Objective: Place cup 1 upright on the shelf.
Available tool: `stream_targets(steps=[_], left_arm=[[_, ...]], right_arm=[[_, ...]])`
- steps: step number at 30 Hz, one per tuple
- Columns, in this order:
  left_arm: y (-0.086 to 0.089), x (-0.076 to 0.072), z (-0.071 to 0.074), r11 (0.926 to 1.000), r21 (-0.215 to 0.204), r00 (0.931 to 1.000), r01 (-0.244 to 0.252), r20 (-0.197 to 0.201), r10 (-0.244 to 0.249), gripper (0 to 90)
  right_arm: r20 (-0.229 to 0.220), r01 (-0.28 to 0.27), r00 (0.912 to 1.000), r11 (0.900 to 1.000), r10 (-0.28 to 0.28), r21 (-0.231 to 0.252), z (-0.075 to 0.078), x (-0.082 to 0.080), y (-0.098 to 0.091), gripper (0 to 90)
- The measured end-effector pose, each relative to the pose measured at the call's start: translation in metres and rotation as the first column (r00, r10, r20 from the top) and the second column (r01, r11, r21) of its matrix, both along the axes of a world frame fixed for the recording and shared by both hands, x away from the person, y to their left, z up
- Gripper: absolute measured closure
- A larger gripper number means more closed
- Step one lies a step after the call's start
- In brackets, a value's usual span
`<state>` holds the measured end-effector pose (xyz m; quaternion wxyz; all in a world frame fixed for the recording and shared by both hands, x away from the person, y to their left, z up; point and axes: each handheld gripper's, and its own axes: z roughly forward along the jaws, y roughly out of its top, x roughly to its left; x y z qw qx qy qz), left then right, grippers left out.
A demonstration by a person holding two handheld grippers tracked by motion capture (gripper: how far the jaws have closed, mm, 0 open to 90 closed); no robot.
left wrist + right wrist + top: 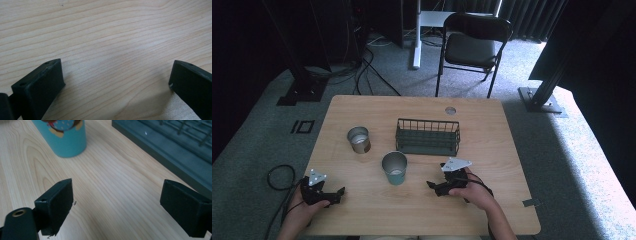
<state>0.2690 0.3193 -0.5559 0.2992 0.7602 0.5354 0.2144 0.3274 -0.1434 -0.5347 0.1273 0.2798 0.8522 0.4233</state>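
Grippers are resting low at the near edge of the table, one in each hand, and neither is holding anything. The left gripper is lying near the left corner with its jaws spread wide over bare wood; nothing is sitting between them. The right gripper is also standing wide open, jaws apart with only tabletop in the gap, and it is pointing toward the teal cup, which is standing upright just ahead of it and a little to its left. In the right gripper view that cup is showing a printed figure on its side, with the basket running along the far right.

The basket is sitting mid-table, just behind the teal cup, and a steel cup is standing to its left, well apart from either gripper. With the open mouth of the right gripper aimed at the teal cup, it is likely lining up to grasp that one, probably for the basket.
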Motion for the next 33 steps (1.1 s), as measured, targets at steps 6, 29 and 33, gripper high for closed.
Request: stream_targets(steps=[6, 29, 33], left_arm=[[0.000, 0.000, 0.000, 1.0000, 0.000, 1.0000, 0.000, 0.000, 0.000, 0.2], [0.000, 0.000, 0.000, 1.0000, 0.000, 1.0000, 0.000, 0.000, 0.000, 0.2], [0.000, 0.000, 0.000, 1.0000, 0.000, 1.0000, 0.000, 0.000, 0.000, 0.3]], right_arm=[[0.010, -0.026, 0.9996, 0.9996, 0.026, 0.001, 0.002, 0.001, 0.011, 11.1], [0.032, -0.155, 0.9876, 0.9862, 0.154, 0.057, 0.009, 0.002, 0.063, 11.2], [0.045, -0.163, 0.9860, 0.9850, 0.161, 0.057, 0.010, 0.003, 0.069, 11.2]])
